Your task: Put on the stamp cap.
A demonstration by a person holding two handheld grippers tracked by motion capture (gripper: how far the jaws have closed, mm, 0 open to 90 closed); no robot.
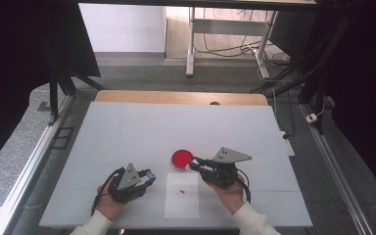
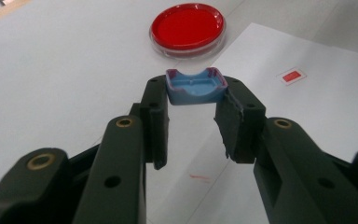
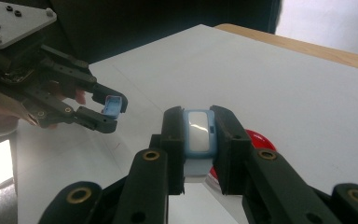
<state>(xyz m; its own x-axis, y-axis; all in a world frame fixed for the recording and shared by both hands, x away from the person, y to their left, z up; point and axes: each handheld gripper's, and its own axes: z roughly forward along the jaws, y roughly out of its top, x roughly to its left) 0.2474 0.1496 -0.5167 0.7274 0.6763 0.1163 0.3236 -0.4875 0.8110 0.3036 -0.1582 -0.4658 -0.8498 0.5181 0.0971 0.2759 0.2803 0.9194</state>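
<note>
A lab: white-covered table (image 1: 127,132), black curtains (image 1: 367,73), loose floor cables (image 1: 225,49), red petri dish (image 1: 181,158).

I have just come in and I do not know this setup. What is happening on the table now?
A person holds a two-jaw gripper in each hand above a white table. The left gripper is shut on a small blue cap, and the right gripper is shut on a small light blue piece. A red round dish stands between the grippers, beside a white paper sheet with a small red mark.
</note>
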